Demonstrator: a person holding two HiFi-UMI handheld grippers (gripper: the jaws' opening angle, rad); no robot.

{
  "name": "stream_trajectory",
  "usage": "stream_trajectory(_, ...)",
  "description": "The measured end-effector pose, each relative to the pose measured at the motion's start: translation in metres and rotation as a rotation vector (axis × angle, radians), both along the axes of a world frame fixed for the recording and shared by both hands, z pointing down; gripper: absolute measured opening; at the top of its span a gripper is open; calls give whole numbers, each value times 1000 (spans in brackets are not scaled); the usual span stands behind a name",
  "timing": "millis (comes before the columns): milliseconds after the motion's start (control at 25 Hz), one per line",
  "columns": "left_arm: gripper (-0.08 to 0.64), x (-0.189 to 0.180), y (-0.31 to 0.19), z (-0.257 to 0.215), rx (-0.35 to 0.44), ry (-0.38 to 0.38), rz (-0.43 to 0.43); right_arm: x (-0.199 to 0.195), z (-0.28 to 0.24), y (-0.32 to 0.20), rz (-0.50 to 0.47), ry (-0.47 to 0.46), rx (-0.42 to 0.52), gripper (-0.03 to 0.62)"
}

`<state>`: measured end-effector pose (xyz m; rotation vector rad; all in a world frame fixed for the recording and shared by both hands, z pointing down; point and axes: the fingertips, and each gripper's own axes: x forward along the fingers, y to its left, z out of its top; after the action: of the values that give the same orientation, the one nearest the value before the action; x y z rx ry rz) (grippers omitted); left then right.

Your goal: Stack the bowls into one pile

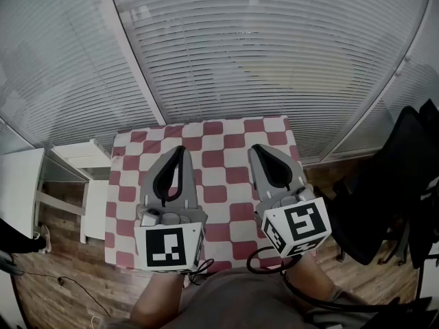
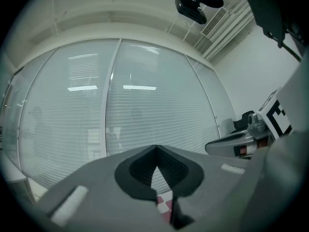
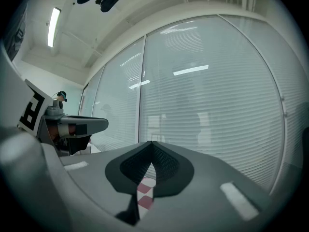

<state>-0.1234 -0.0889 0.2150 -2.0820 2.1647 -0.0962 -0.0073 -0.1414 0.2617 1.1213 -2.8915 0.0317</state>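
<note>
No bowl shows in any view. A small table with a red-and-white checked cloth (image 1: pixel 221 141) stands below me in the head view. My left gripper (image 1: pixel 180 149) hovers over the table's left half, jaws shut with the tips touching and nothing held. My right gripper (image 1: pixel 257 148) hovers over the right half, also shut and empty. In the left gripper view the closed left gripper (image 2: pixel 155 149) points up at the blinds, with a sliver of checked cloth (image 2: pixel 165 201) below. The right gripper view shows the closed right gripper (image 3: pixel 151 144) the same way, with cloth (image 3: pixel 145 193) beneath.
Window blinds (image 1: pixel 274 46) run along the far side of the table. A white stool or rack (image 1: pixel 77 162) and a white tabletop (image 1: pixel 17 184) stand at the left on the wooden floor. A black chair (image 1: pixel 405 184) stands at the right.
</note>
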Motion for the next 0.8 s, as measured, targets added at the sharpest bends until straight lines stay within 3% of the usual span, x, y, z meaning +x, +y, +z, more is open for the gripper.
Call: stream_trajectory(800,0,5,0,0,4,0,7,3,-2,1,-4,7,18,26)
